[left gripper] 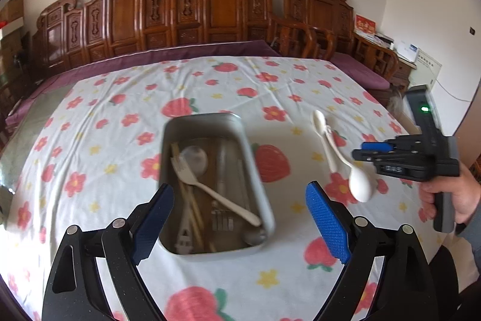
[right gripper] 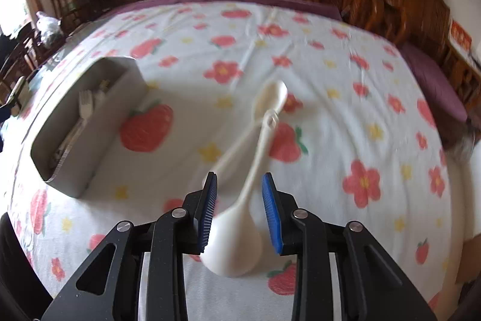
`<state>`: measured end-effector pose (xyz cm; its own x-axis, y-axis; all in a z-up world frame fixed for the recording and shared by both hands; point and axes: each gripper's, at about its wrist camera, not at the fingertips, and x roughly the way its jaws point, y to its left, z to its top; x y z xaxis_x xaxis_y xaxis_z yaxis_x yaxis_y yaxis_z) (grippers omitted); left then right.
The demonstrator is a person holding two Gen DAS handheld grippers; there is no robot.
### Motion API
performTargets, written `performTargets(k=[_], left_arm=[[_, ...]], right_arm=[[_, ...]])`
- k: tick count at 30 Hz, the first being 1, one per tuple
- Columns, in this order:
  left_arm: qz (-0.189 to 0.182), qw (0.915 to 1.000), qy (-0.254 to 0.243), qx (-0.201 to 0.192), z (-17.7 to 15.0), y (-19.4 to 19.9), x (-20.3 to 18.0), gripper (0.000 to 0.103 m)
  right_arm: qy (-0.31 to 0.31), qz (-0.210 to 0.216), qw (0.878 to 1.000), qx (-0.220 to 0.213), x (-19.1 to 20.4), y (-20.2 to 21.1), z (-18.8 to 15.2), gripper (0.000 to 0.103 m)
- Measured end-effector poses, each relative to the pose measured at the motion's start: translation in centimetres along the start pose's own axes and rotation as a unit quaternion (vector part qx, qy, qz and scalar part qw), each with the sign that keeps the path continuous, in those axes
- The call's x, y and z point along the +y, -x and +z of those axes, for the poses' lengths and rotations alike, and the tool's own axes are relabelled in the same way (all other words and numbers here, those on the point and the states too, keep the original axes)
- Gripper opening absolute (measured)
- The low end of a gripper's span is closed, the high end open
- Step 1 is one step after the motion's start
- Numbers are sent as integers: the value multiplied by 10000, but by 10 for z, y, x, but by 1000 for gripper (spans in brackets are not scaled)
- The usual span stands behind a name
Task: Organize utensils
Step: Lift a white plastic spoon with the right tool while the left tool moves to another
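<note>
A grey metal tray (left gripper: 261, 194) on the flowered cloth holds a white fork (left gripper: 210, 191), chopsticks, a metal spoon and other metal cutlery. My left gripper (left gripper: 240, 223) is open and empty above the tray's near end. Right of the tray lie two crossed white plastic spoons: a big-bowled one (left gripper: 359, 181) and a smaller one (left gripper: 323, 134). My right gripper (left gripper: 365, 151) hovers over them. In the right wrist view its open fingers (right gripper: 239, 211) straddle the big spoon's bowl (right gripper: 234, 239) without gripping; the smaller spoon (right gripper: 267, 104) lies beyond. The tray (right gripper: 99, 122) sits left.
The table wears a white cloth with strawberries and flowers (left gripper: 270, 80). Carved wooden benches with purple cushions (left gripper: 210, 17) stand behind it. A side table with papers (left gripper: 390, 44) is at the back right.
</note>
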<state>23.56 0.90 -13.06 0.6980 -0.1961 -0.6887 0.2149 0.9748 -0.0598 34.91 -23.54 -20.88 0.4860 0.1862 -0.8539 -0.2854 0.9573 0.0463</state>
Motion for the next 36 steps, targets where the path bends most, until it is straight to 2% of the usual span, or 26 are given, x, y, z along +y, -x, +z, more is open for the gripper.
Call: performTargets(k=[5,10,15,22,30,36], left_arm=[[-71,9999,-139,73,-4,-5,-19,86],[-102,9995,-243,146,-8,-9,-33,86],[-104,9992,-353,176,-10,-11,-43,86],[-138,9987,-432,219,-11,-15,-54,86],[-259,9972,-615,336,-3,-36,-84,86],[-362,9952,-721,548,9,-70,-110,86]], right_arm=[[-96,15,9995,287,-1,-18,-2,33],[-130,-152,9982,567,2,-34,-3,33],[-154,-207,9979,590,-1,-35,-4,30],[-199,-316,9968,702,-13,-30,-9,12],[-387,-162,9980,483,-39,-7,-31,10],[-518,-42,9981,319,-56,5,-49,10]])
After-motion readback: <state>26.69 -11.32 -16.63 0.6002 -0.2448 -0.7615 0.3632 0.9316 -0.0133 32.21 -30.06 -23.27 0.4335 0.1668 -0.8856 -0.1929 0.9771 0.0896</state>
